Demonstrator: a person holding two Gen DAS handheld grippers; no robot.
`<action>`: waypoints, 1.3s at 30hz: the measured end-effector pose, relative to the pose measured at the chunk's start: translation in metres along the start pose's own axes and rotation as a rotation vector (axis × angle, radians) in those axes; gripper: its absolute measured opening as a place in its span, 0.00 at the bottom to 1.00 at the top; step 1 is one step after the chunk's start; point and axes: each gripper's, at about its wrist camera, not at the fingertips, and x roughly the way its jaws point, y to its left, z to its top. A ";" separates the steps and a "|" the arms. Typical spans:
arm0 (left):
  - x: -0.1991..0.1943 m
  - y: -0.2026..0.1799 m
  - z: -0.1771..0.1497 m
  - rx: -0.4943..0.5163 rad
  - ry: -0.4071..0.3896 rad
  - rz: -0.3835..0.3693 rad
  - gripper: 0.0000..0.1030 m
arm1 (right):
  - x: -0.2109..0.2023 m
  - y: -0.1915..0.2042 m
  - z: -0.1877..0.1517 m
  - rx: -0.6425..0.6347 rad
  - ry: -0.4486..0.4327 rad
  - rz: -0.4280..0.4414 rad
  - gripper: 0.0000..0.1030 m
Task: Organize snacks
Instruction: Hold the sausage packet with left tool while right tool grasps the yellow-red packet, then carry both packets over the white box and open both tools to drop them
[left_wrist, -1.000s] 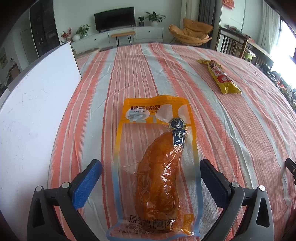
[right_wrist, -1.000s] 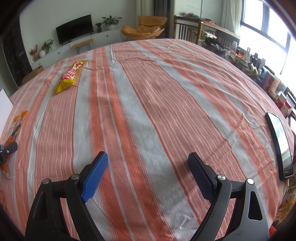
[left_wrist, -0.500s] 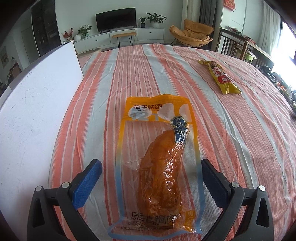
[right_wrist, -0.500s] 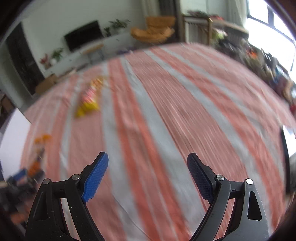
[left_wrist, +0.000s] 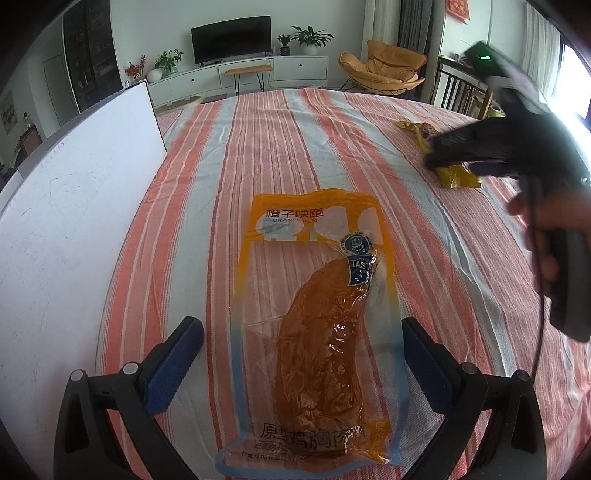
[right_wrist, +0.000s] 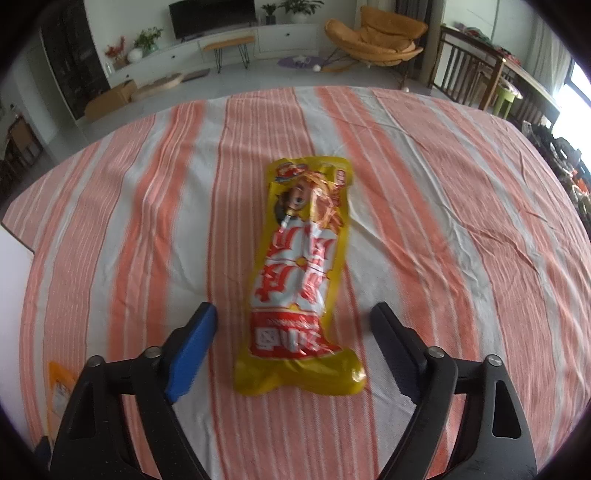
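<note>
My right gripper (right_wrist: 291, 328), jaws just narrowing but untouching, straddles the yellow pack (right_wrist: 301, 273); my left gripper (left_wrist: 303, 354) gapes around the orange pouch (left_wrist: 317, 325).

A home living room: black flat television (left_wrist: 231, 38) on a long white cabinet (left_wrist: 240, 74) at upper centre, orange cushioned lounge chair (left_wrist: 384, 68) upper right.

White walls, television (left_wrist: 231, 38), orange armchair (left_wrist: 384, 68), bright window (left_wrist: 570, 85)

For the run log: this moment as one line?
left gripper: open astride chicken pouch | right gripper: closing, fingers flank yellow snack pack, no contact | both flat on tablecloth
</note>
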 end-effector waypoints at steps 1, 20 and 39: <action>0.000 0.000 0.000 0.000 0.000 0.000 1.00 | -0.005 -0.001 -0.005 -0.019 -0.027 0.027 0.39; 0.001 0.000 0.001 0.000 0.000 -0.001 1.00 | -0.138 -0.097 -0.225 0.208 -0.136 0.282 0.67; -0.016 0.001 0.008 0.061 0.107 -0.054 0.56 | -0.123 -0.067 -0.190 -0.004 0.101 0.088 0.46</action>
